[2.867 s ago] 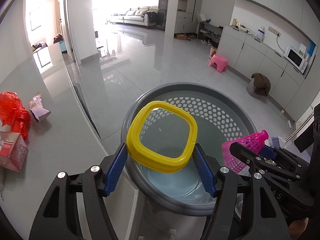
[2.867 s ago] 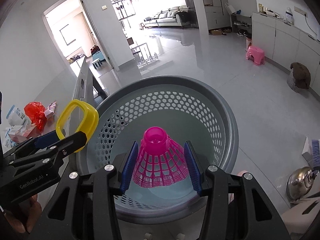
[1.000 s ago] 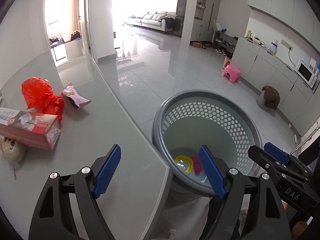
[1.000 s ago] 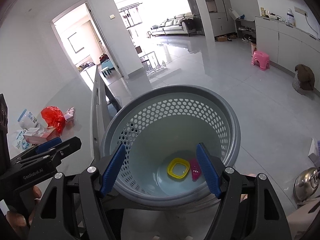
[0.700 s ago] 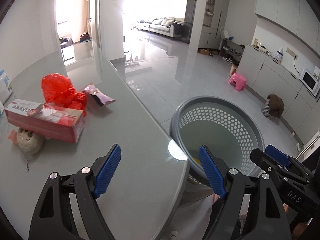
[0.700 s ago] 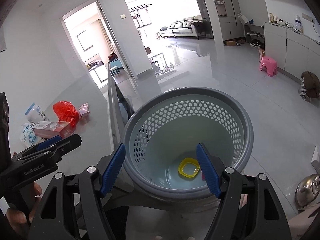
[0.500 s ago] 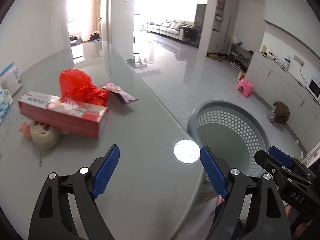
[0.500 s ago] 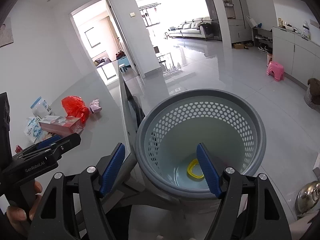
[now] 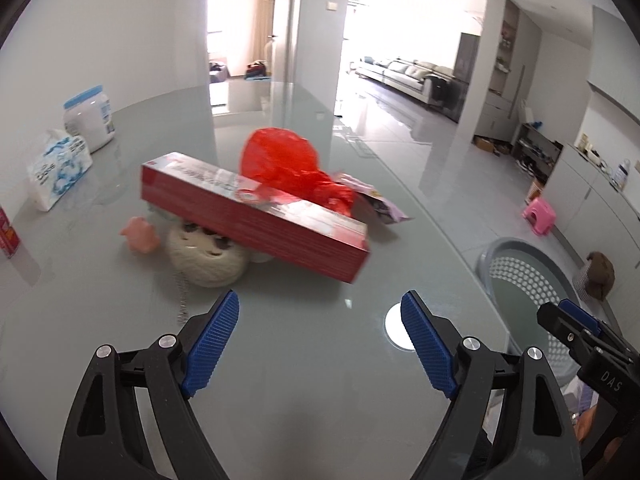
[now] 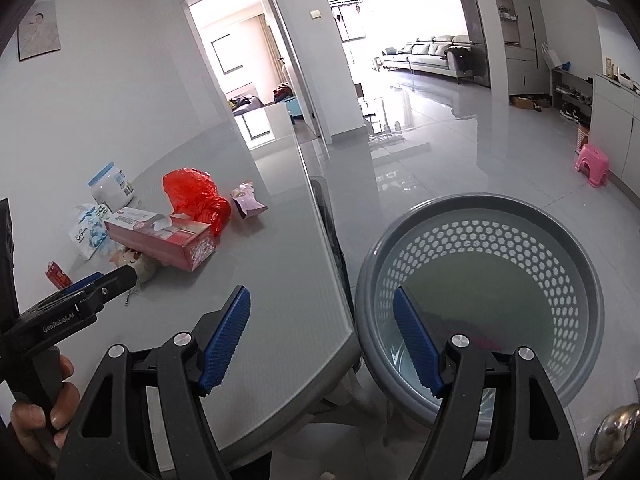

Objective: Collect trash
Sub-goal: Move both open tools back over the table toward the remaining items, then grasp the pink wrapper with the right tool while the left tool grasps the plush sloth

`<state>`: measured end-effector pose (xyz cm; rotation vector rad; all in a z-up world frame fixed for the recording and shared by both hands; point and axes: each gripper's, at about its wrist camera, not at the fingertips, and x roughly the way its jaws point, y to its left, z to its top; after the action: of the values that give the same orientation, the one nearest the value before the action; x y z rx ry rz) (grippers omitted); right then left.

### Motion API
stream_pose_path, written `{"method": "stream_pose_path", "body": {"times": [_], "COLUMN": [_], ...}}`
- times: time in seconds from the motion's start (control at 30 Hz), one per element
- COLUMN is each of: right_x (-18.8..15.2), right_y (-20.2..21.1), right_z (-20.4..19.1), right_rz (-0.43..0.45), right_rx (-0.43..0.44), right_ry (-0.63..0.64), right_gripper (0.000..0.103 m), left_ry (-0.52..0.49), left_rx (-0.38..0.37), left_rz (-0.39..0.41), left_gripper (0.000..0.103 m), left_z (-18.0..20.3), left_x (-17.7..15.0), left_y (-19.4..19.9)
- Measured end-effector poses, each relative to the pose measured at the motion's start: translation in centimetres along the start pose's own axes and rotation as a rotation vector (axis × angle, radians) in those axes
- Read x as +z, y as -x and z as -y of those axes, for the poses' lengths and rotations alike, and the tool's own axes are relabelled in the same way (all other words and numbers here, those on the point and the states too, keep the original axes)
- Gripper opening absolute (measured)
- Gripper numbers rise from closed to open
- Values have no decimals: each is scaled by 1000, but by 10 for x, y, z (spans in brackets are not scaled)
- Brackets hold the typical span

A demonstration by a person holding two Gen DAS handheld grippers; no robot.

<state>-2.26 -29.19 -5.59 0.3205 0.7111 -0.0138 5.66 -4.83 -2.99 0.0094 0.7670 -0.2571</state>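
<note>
My left gripper [image 9: 320, 340] is open and empty above the glass table [image 9: 280, 360], facing a long red box [image 9: 256, 216] that rests on a cream ball [image 9: 208, 260]. A crumpled red bag [image 9: 292, 168] and a pink wrapper [image 9: 380, 204] lie behind the box. My right gripper [image 10: 322, 344] is open and empty over the table edge beside the grey perforated basket [image 10: 480, 292]. The basket also shows at the right of the left wrist view [image 9: 520, 272]. The red box [image 10: 160, 236], red bag [image 10: 196, 196] and wrapper [image 10: 248, 200] show in the right wrist view.
A white jar [image 9: 90, 118], a tissue pack [image 9: 56, 168], a small pink toy [image 9: 140, 236] and a red carton [image 9: 6, 232] sit at the table's left. A pink stool [image 10: 594, 164] stands on the floor. A metal kettle [image 10: 616, 440] is at the lower right.
Both grippers let their items drop into the basket and stand open. Both have swung left from over the basket toward the table; the red box is now close in front of the left gripper.
</note>
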Motion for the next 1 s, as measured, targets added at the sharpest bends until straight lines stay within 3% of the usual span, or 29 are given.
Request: {"method": "stream_pose_path", "body": {"times": [0.4,1.0], "right_x": [41,76], "right_y": [-52,-135], "right_z": [-28,-63], "right_rz": [-28,-123], "right_rx": [56,77], "right_ry": [77,208], "right_gripper": [71,71], "left_ry": [111,167], "left_rx": [106,172], "left_rz": [-17,-39], "left_gripper": [82,82], "left_z": [-58,-91], "left_x": [5,12], "left_y": [-20,-50]}}
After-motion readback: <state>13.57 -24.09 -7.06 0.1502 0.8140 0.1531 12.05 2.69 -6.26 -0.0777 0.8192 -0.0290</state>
